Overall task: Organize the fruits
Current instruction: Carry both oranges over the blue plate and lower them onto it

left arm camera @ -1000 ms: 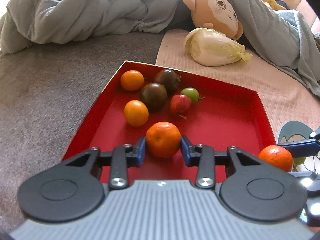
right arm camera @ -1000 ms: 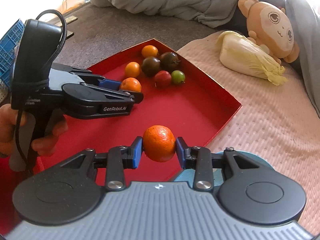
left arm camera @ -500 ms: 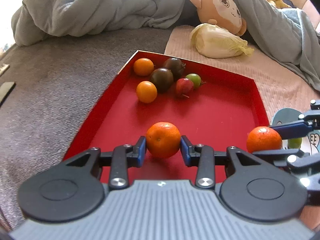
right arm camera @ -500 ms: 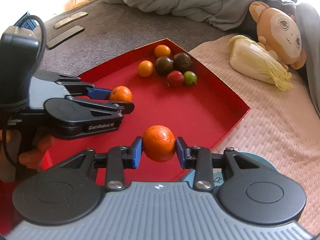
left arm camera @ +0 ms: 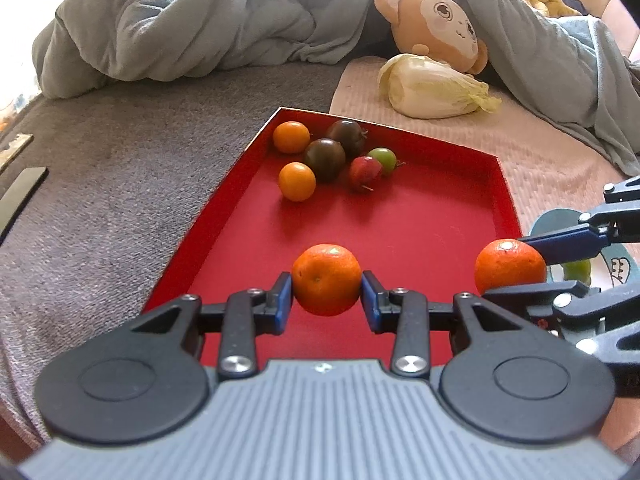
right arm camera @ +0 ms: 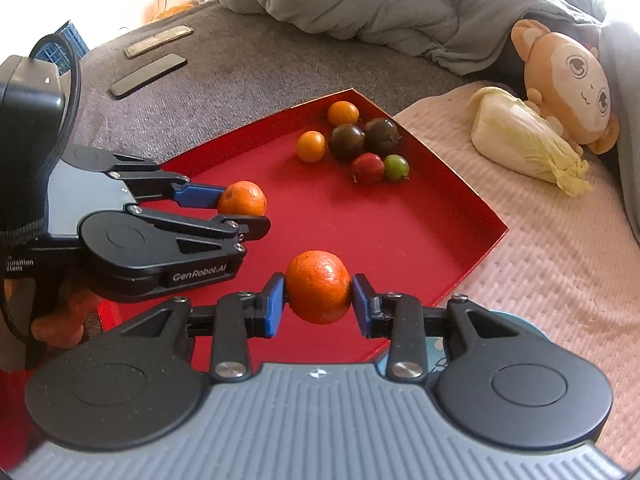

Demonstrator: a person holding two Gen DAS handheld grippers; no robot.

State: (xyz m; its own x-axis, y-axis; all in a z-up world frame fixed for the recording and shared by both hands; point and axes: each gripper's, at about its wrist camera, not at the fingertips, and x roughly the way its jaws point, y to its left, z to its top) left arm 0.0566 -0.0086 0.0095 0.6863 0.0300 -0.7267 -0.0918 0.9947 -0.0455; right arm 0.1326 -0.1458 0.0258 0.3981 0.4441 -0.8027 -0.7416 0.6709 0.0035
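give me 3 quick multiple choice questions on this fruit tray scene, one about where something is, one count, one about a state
1. Where does the cabbage lie?
A. inside the red tray
B. on the pink mat beside the plush monkey
C. between a gripper's fingers

2. How many fruits rest on the floor of the red tray?
A. three
B. six
C. nine

3. What is the state of the left gripper?
A. wide open and empty
B. shut on a green fruit
C. shut on a mandarin

Answers:
1 B: the cabbage sits on the pink mat, against the plush monkey, outside the tray.
2 B: two small orange fruits, two dark ones, one red and one green are clustered at the far corner.
3 C: its blue pads press both sides of the mandarin.
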